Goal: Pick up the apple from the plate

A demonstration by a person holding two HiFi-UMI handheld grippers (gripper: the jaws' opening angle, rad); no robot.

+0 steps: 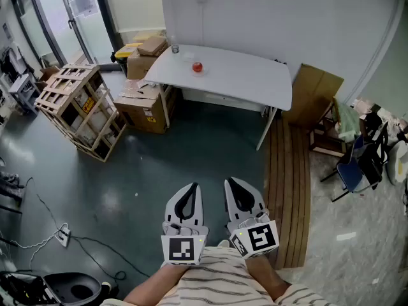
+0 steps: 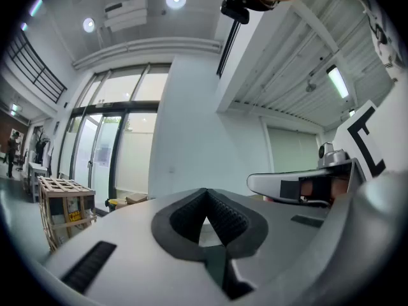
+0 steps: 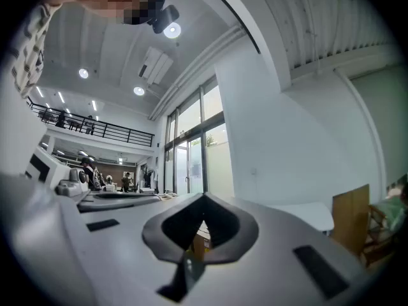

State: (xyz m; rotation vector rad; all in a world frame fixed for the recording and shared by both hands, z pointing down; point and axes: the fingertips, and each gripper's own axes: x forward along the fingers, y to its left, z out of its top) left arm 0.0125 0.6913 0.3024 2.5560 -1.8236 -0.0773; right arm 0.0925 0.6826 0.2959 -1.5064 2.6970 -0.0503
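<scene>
A small red apple (image 1: 197, 67) sits far ahead on a white table (image 1: 255, 81); the plate under it is too small to make out. Both grippers are held low and close to the person's body, far from the table, pointing level toward it. My left gripper (image 1: 192, 187) has its jaws together with nothing between them, and its gripper view shows the black pads (image 2: 220, 215) meeting at my left gripper's tip (image 2: 205, 192). Beside it, my right gripper (image 1: 230, 183) is likewise shut and empty, as seen at my right gripper's tip (image 3: 203, 200). The apple shows in neither gripper view.
A glass (image 1: 174, 48) stands on the table near the apple. A wooden crate (image 1: 80, 110) and cardboard boxes (image 1: 143, 104) stand at the left. Wooden planks (image 1: 288, 190) lie on the floor at the right, by a chair (image 1: 357, 161). Cables (image 1: 64, 236) trail at the lower left.
</scene>
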